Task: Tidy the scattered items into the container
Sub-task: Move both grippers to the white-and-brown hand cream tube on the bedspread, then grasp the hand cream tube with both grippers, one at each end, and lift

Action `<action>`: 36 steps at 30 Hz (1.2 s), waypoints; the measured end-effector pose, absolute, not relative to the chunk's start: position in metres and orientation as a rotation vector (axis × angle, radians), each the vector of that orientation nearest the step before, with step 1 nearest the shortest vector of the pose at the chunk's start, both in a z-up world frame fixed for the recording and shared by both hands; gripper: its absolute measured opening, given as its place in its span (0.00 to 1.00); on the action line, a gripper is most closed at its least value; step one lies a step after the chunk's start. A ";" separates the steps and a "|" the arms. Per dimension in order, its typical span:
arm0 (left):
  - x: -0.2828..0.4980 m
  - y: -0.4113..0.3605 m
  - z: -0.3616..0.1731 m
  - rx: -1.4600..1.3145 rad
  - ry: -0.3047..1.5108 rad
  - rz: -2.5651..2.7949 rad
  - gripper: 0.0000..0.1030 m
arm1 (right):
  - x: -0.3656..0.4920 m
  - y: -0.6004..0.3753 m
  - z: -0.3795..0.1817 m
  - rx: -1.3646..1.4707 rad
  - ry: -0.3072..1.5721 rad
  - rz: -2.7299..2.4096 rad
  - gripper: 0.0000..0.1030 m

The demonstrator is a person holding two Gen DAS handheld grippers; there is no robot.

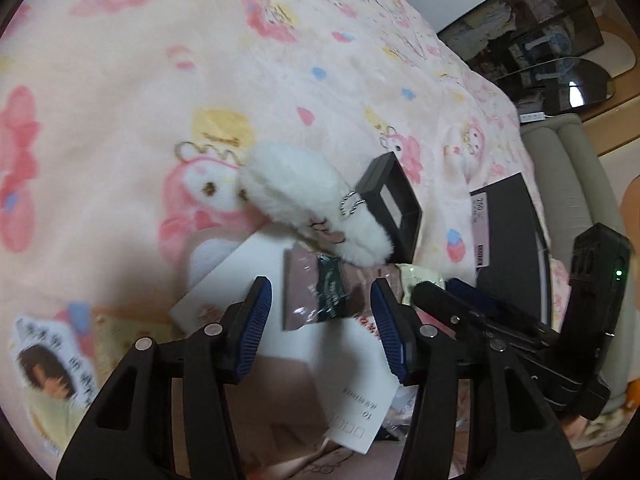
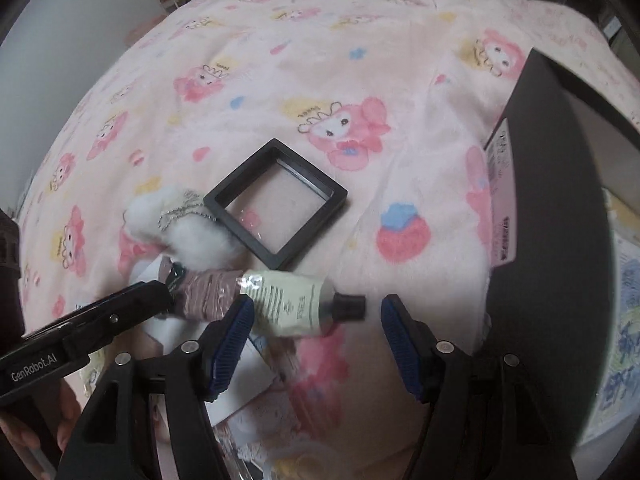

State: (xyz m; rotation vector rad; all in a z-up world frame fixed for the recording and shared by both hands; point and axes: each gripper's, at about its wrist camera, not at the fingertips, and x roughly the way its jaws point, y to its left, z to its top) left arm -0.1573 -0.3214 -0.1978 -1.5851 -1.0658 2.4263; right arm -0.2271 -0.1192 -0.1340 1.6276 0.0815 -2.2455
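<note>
Little of the tidying looks done: nearly everything in view lies loose on the pink blanket [image 2: 280,60]. At the left of the pile sit the white cards [image 1: 236,276] and the fluffy white charm [image 2: 188,236] with its ball chain; next the pink packet [image 2: 208,292], the pale tube [image 2: 288,300] with a black cap, and behind them the black frame [image 2: 276,204]. Far right stands the dark box [image 2: 552,208], apparently the container, with something printed inside it. The left gripper [image 1: 320,320] hangs half open over the packet, gripping nothing. The right gripper [image 2: 316,340] is wide open beside the tube's cap, also empty. By my judgement, every loose item remains to be moved.
</note>
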 end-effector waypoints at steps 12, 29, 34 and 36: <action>-0.139 -0.323 -0.179 -1.594 -1.101 2.469 0.51 | -0.223 -0.117 -0.123 1.591 -0.043 -2.094 0.56; -0.073 -0.185 -0.082 -1.417 -0.815 2.427 0.54 | -0.093 0.002 -0.031 1.447 -0.082 -2.225 0.56; -0.083 -0.105 -0.102 -1.496 -0.673 2.345 0.54 | -0.066 0.075 -0.043 1.511 -0.147 -2.339 0.57; -0.086 -0.083 -0.115 -1.522 -0.672 2.300 0.54 | -0.061 0.100 -0.053 1.556 -0.206 -2.355 0.57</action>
